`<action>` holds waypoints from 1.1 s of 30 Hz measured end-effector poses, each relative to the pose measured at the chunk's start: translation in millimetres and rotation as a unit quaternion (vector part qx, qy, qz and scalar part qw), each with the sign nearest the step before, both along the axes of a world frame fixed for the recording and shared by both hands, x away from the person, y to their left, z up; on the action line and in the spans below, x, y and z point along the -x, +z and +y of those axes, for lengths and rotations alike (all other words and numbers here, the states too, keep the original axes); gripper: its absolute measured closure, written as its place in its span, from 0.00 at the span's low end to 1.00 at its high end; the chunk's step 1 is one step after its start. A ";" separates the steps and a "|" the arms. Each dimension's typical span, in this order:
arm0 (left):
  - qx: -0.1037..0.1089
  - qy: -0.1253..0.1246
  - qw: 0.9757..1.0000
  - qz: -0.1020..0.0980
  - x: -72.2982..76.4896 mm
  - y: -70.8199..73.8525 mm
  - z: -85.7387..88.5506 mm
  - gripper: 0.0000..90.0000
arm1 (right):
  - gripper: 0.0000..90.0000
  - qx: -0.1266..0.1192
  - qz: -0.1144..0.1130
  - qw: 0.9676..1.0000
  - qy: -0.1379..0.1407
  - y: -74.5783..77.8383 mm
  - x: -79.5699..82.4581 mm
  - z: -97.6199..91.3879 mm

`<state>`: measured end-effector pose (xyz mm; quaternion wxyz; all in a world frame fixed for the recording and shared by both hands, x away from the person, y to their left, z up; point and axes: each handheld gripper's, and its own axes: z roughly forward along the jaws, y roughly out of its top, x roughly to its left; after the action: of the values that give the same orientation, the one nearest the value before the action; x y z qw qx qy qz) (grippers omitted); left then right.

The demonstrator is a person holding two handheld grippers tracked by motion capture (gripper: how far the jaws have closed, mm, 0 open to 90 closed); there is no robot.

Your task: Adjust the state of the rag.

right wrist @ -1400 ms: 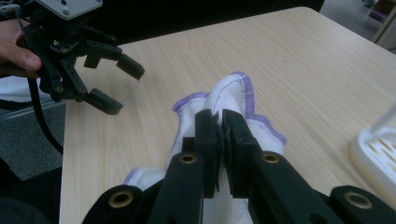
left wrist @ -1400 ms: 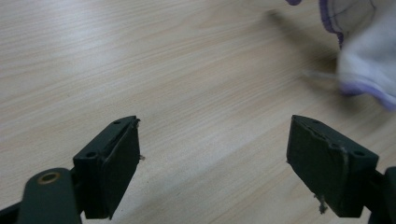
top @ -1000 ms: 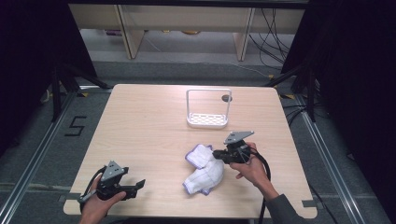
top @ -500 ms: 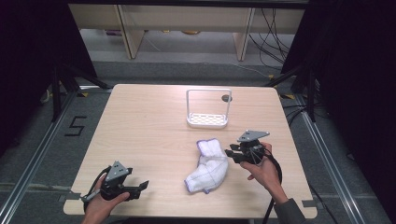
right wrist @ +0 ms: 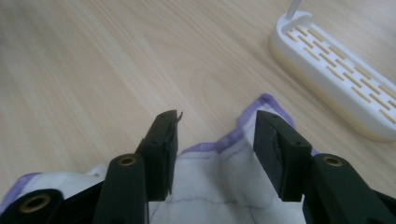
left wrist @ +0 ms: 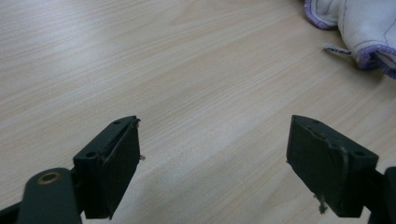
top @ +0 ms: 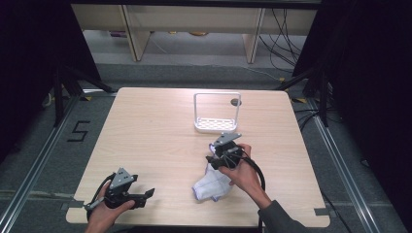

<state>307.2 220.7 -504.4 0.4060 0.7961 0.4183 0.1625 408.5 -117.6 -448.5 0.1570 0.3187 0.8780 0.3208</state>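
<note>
A white cloth [top: 210, 187] with purple edging lies crumpled on the wooden table [top: 145, 131], right of centre near the front. My right gripper [top: 216, 161] hovers over its far end. Its jaws have just been opening and stand apart over the cloth's purple hem [right wrist: 219, 186], and the pads do not press on it. At the front left, my left gripper [top: 145, 198] rests low over bare wood, jaws wide open and empty. In the left gripper view, that gripper [left wrist: 212, 168] points at the table and the cloth [left wrist: 359, 28] lies at the top right.
A white slotted rack [top: 217, 125] with a tall wire frame stands just beyond the cloth, and its base [right wrist: 336, 70] lies close to the right gripper. A small dark round spot [top: 235, 102] marks the table behind it. Floor rails run beside both table edges.
The right gripper drew off to the right of the cloth, then came back left over its far end. The cloth shifted slightly. The left gripper stayed put.
</note>
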 end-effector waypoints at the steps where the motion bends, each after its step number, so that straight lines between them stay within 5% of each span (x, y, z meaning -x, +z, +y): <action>1: 0.014 0.008 1.000 -0.002 0.2 -1.0 -2.4 0.19 | 0.72 0.017 -0.005 1.000 0.002 -4.0 -2.9 3.6; 4: -0.002 -0.002 1.000 0.002 0.7 0.1 -0.2 0.19 | 0.95 0.057 -0.024 0.998 0.011 -8.6 -12.3 2.4; 6: 0.000 -0.003 1.000 0.001 0.2 0.0 0.2 0.19 | 0.97 0.056 -0.032 0.998 0.018 -4.4 -13.9 -5.6; 8: 0.017 0.006 1.000 -0.001 0.2 -0.8 -2.3 0.19 | 0.97 0.022 -0.034 0.999 0.017 6.1 -9.1 -15.4; 9: -0.001 -0.003 1.000 0.001 0.2 0.3 -0.3 0.19 | 0.97 0.000 -0.028 0.999 0.022 12.6 -4.9 -21.1; 11: 0.013 0.000 1.000 0.001 0.3 -0.8 -3.7 0.19 | 0.97 -0.036 -0.023 0.999 0.023 26.8 3.5 -34.7; 12: 0.000 -0.009 1.000 0.004 0.0 0.5 -2.7 0.19 | 0.97 -0.055 -0.030 0.998 0.028 32.6 7.4 -42.5; 16: 0.014 -0.006 1.000 0.000 0.2 0.1 -9.1 0.19 | 0.97 -0.108 -0.025 0.993 0.024 46.4 24.5 -82.9; 20: 0.012 -0.016 1.000 0.004 -3.5 2.1 -13.4 0.19 | 0.97 -0.140 -0.004 0.990 -0.030 28.8 35.8 -128.4; 24: 0.012 -0.027 1.000 0.001 -14.7 8.8 -25.5 0.19 | 0.96 -0.155 0.027 0.986 -0.053 -1.9 40.2 -163.1; 27: 0.012 -0.046 0.999 0.002 -29.9 15.6 -42.0 0.20 | 0.96 -0.168 0.045 0.983 -0.066 -18.0 42.7 -175.6; 29: 0.011 -0.059 0.998 0.002 -42.3 18.9 -54.6 0.22 | 0.96 -0.159 0.037 0.985 -0.063 -23.4 40.8 -180.5; 30: 0.016 -0.062 0.998 0.001 -48.8 19.4 -62.2 0.22 | 0.96 -0.158 0.055 0.983 -0.078 -22.6 44.4 -179.7; 33: 0.020 -0.076 0.997 0.012 -69.6 20.2 -80.0 0.23 | 0.96 -0.152 0.036 0.985 -0.069 -25.1 42.3 -182.7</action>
<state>376.8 140.8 -484.2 0.4277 0.8193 0.3648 0.1135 366.2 -300.3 -473.6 0.0966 0.4104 0.8000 0.4269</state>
